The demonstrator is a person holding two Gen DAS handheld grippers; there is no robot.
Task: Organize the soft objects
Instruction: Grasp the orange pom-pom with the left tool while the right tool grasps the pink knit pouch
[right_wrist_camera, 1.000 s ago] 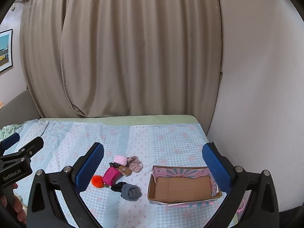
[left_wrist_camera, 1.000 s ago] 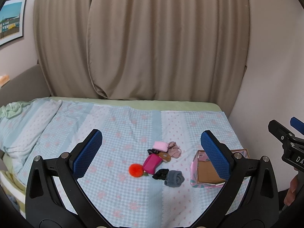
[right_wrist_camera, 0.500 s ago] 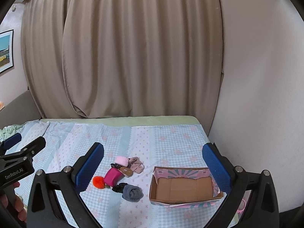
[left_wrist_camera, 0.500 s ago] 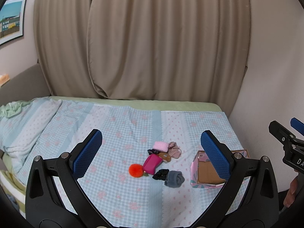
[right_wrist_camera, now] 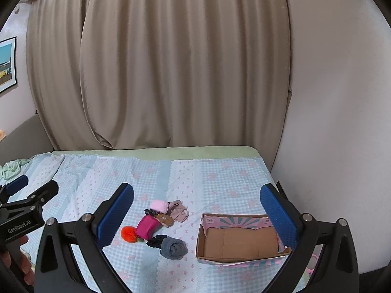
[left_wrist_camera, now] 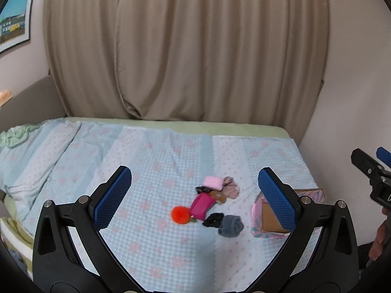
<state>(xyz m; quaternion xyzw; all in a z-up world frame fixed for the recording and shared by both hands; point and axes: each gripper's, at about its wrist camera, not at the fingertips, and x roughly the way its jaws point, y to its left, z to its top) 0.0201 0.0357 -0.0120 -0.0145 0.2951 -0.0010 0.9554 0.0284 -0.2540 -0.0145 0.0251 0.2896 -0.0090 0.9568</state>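
On the bed [right_wrist_camera: 220, 171], small soft items [right_wrist_camera: 156, 224] lie clustered just left of an open cardboard box [right_wrist_camera: 239, 241]. Left gripper [left_wrist_camera: 195, 193] and right gripper [right_wrist_camera: 196, 207] hover above, fingers spread wide, holding nothing.

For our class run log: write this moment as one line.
left gripper open | right gripper open | soft items piled on bed | box empty

beige curtain [left_wrist_camera: 195, 48] | framed pic [left_wrist_camera: 14, 19] on wall | green cloth [left_wrist_camera: 14, 138]

Left gripper [right_wrist_camera: 29, 190] body label, seemingly: "GenRobot.AI".
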